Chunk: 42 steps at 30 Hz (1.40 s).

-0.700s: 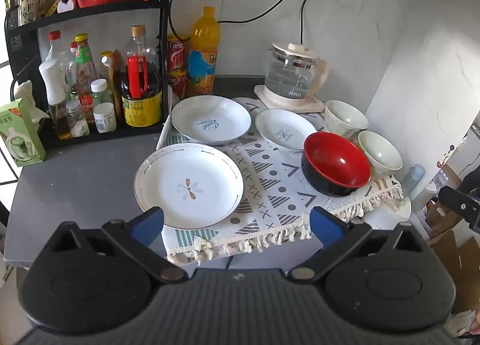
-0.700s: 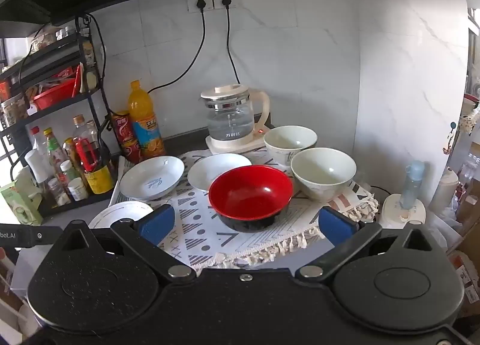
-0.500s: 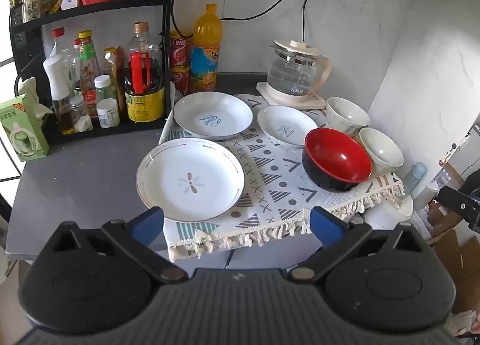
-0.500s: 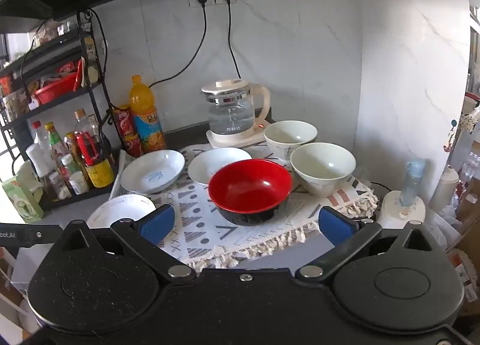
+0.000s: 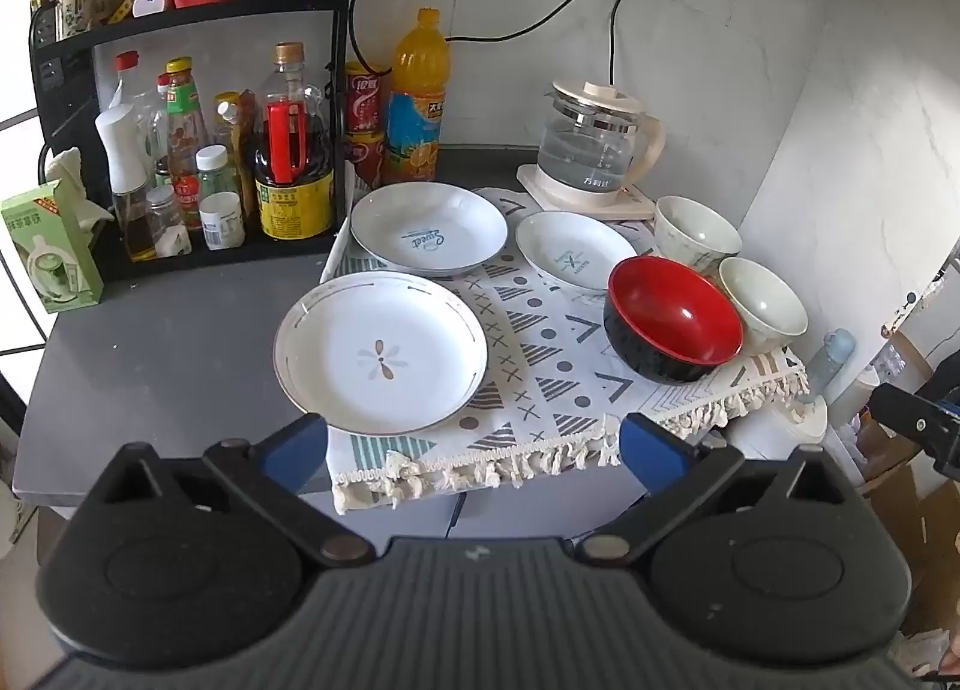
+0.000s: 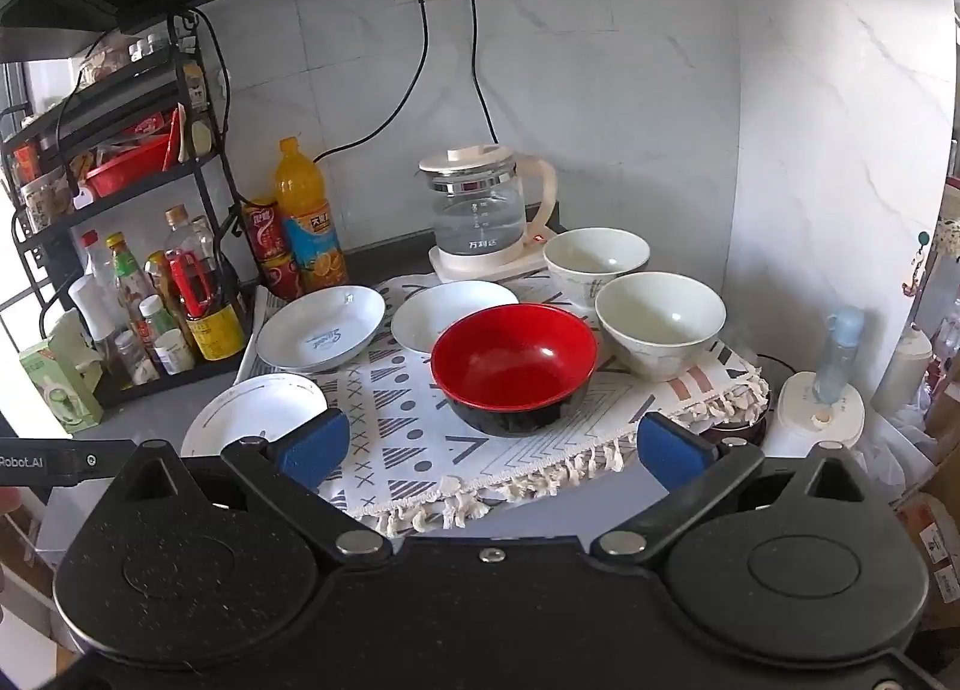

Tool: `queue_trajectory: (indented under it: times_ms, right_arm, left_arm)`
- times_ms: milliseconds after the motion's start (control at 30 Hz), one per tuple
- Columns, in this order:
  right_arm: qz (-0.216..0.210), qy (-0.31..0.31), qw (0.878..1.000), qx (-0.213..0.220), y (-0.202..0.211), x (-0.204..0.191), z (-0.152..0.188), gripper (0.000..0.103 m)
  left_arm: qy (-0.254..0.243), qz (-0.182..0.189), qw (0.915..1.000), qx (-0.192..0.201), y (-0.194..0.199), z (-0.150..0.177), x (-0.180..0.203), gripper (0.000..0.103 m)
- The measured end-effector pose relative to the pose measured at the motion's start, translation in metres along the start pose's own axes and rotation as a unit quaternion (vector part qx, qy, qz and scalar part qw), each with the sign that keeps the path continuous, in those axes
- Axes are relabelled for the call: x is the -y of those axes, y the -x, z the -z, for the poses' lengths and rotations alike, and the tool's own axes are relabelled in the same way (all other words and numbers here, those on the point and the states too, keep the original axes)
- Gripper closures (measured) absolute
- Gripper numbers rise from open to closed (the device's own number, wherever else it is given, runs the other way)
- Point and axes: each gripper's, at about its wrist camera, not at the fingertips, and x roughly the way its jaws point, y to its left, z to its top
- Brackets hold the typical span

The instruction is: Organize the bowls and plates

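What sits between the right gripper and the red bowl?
Only bare patterned cloth, seen in the right wrist view, lies between the open right gripper and the red-and-black bowl.

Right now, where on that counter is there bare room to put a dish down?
The grey counter is bare left of the flower plate, in front of the bottle rack. The cloth is open between that plate and the red bowl. It is crowded at the back right, where the kettle and two white bowls sit close together.

- The left gripper [image 5: 474,447] hangs with its blue-padded fingers spread wide, nothing between them, off the fringed cloth [image 5: 540,366].
- The right gripper [image 6: 492,447] likewise gapes empty, level, near that cloth's front edge.
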Motion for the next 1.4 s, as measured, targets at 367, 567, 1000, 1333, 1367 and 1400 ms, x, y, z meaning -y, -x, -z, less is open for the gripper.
queue_trajectory:
  times_ms: [367,567,1000,1333,1367,1400]
  right_arm:
    - [0.003,0.007,1.0,-0.004,-0.001,0.001,0.003,0.0]
    - [0.003,0.009,1.0,-0.007,0.001,0.002,0.004,0.0]
    - [0.007,0.005,1.0,-0.007,0.009,0.002,0.011,0.0]
    - [0.009,0.008,1.0,-0.008,0.012,0.002,0.012,0.0]
    - [0.009,0.007,1.0,-0.007,0.013,0.002,0.013,0.0]
    - [0.008,0.007,1.0,-0.008,0.013,0.003,0.013,0.0]
  left_arm:
    - [0.006,-0.005,1.0,0.003,0.002,0.002,-0.002,0.001]
    - [-0.003,-0.005,0.9999,0.01,0.007,0.007,0.001,0.001]
    - [0.008,-0.006,0.9999,0.014,0.018,0.013,-0.004,0.001]
    - [0.014,-0.009,0.9997,0.015,0.021,0.015,-0.009,0.001]
    - [0.014,-0.01,0.9997,0.016,0.021,0.016,-0.008,0.001]
    - [0.013,-0.011,0.9997,0.017,0.022,0.016,-0.008,0.001]
